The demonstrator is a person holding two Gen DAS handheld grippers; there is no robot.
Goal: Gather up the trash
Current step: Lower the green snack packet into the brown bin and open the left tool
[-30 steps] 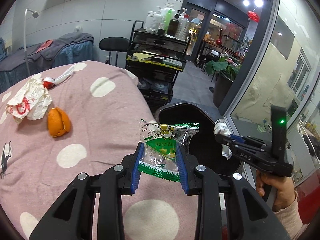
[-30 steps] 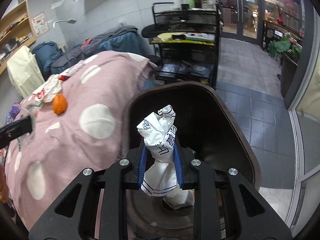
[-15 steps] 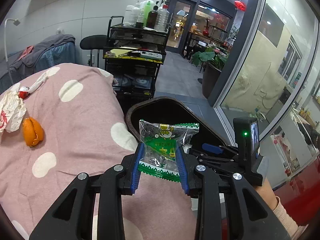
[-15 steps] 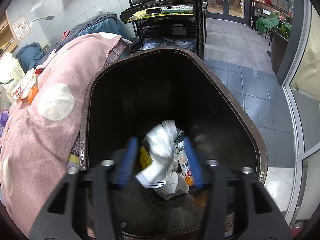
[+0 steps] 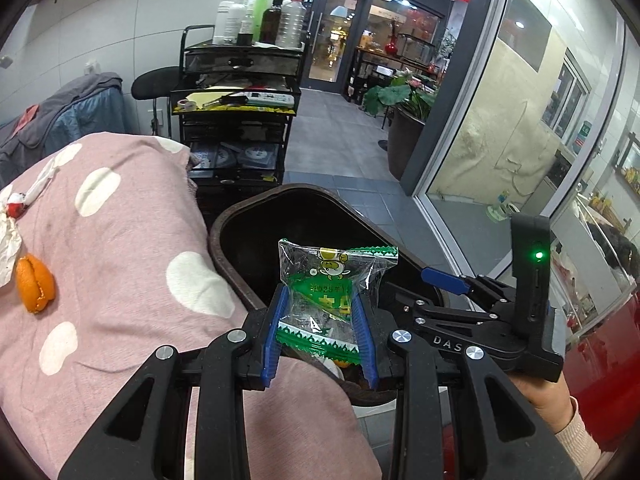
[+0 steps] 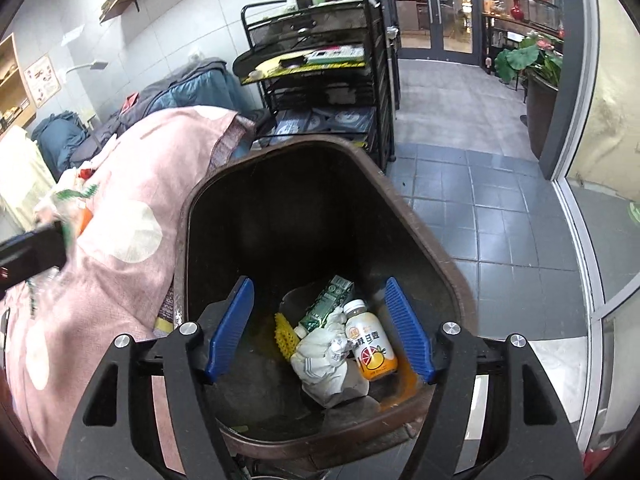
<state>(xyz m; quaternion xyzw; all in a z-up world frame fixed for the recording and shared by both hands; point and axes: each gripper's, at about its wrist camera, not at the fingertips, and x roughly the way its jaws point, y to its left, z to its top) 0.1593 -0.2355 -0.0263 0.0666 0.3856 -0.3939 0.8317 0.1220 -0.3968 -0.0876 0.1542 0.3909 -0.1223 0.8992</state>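
- The left claw [image 5: 322, 330] is closed on a clear and green snack wrapper [image 5: 334, 286], its blue pads pinching the lower half while the top stands up free.
- The wrapper hangs over the near rim of a dark brown trash bin [image 5: 224, 256], just beside a bed with a pink, white-spotted blanket [image 5: 120, 248].
- The right claw [image 6: 318, 328] hovers over the bin's mouth; its jaws have just been opening and now stand wide, with nothing between them.
- Down in the bin lie a crumpled white paper wad [image 6: 326, 364], a small bottle with an orange label [image 6: 370, 346], a green carton [image 6: 326, 304] and a yellow scrap.
- Left on the blanket, well away from the bin: an orange peel [image 5: 35, 284] and, just above it at the frame's edge, crumpled white paper [image 5: 10, 240].
- The wrapper looks feather-light, thin and crinkly, probably slick; a pinch across its flat middle, as now, seems safest, since an edge could slide out.
- It may cling to a pad or drift when let go, so releasing it well inside the rim looks wise.
- The peel looks soft and light; I would take it across its folded hump.
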